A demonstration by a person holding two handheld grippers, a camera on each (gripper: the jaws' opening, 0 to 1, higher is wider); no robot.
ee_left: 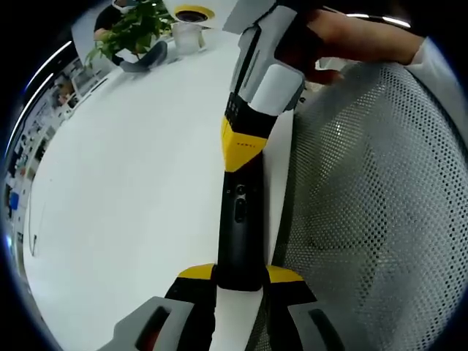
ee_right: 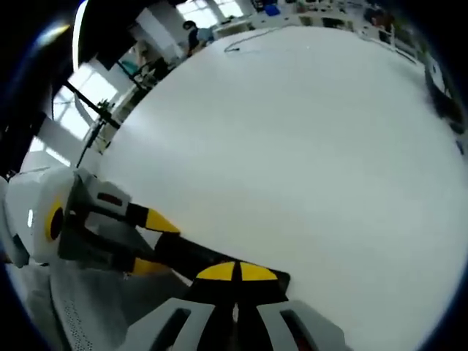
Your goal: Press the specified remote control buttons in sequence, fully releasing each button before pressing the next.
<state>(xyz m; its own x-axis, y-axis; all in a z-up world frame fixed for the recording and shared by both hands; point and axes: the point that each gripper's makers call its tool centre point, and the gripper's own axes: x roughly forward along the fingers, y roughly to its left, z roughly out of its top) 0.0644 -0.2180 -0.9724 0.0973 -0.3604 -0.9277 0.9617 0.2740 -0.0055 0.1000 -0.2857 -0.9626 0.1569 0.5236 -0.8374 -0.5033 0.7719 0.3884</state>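
Slim black remote control [ee_left: 239, 227] clamped at its near end by left gripper [ee_left: 240, 281], above white worktop [ee_left: 139, 190]. Right gripper [ee_right: 235, 276], jaws closed together, tips pressed on the remote's far end. Judged mid-press; full release needed next.

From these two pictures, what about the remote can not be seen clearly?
- Left gripper view: the remote has its far end covered by the right claw; button labels are too small to read.
- Right gripper view: the remote is a dark sliver, hidden behind the right claw; no buttons visible.
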